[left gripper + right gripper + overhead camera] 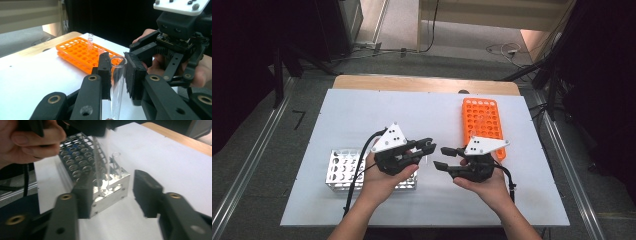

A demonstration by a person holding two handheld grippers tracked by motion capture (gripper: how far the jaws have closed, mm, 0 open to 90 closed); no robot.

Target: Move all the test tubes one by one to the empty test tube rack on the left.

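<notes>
Glass test tube [117, 82] sits upright between the pads of my left tool [117, 75], clenched on it just below its open rim, out over the white table [362, 110] between the two racks. My right tool [443, 157] stands released, its jaws apart with nothing between them, facing the left one from just beside it. The tube looks newly handed across, so the step I judge to be in hand is carrying it to the metal rack [100, 182] on my left, where one tube [116, 161] already stands in a corner hole.

To do that well I would keep the tube vertical, line its bottom over a free hole before lowering, and hold the grip steady until the tube is seated.

Hard to read: the tube's lower end runs off the bottom of the left gripper view, and it is blurred in the right gripper view. Clear tubes in the orange rack [482, 122] are faint, so I cannot count them.
</notes>
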